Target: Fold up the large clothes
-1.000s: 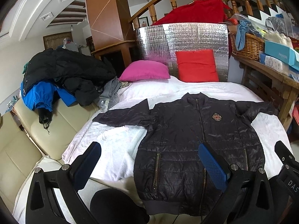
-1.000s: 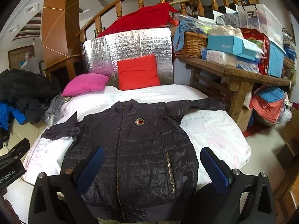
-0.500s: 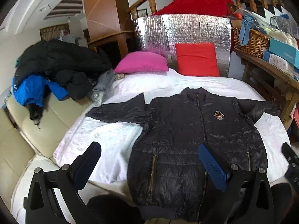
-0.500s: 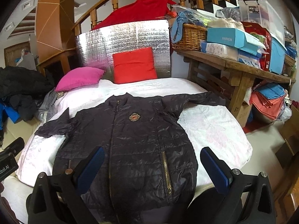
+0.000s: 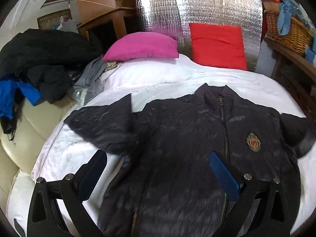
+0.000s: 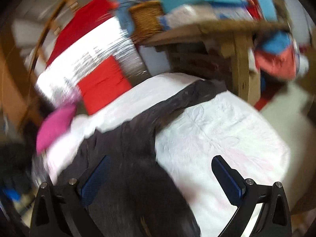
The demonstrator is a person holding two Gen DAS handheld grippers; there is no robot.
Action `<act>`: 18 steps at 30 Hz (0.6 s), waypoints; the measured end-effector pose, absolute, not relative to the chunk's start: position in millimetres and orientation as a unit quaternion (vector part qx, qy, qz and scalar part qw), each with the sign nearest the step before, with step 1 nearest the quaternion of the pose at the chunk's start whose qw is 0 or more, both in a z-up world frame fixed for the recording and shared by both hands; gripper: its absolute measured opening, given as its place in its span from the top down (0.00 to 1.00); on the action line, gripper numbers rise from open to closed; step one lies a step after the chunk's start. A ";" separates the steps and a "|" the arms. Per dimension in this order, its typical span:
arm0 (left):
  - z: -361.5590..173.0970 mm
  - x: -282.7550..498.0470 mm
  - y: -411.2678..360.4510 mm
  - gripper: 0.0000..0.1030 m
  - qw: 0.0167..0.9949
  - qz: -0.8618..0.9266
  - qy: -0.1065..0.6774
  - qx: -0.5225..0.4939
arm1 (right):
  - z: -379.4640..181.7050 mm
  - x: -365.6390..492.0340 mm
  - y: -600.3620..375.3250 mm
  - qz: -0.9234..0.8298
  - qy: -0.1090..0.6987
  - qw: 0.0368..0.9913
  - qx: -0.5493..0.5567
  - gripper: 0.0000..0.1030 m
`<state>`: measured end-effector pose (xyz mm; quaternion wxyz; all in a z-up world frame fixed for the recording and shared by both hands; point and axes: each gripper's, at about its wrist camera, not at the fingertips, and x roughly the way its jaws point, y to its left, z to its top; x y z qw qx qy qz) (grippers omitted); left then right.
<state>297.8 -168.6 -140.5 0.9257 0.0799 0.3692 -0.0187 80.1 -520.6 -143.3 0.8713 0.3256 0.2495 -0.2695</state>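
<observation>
Both claws gaping over flat black jacket (image 5: 187,148).

In the left wrist view, bare white sheet (image 5: 65,154) lies open at lower left, between the jacket's spread sleeve (image 5: 104,122) and the cream sofa (image 5: 29,126). A heap of dark clothes (image 5: 43,59) crowds the upper left. A pink pillow (image 5: 142,46) and red pillow (image 5: 217,45) block the top, against a silver foil panel (image 5: 197,7). In the blurred right wrist view, open bedding (image 6: 221,130) fills the centre right; a wooden table leg (image 6: 242,67) stands close beside the bed's upper right edge
</observation>
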 end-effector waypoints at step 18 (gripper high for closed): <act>-205.8 334.2 -231.3 0.00 0.923 -0.036 0.346 0.167 | -263.1 207.0 -748.0 -0.261 0.210 0.758 0.560 0.00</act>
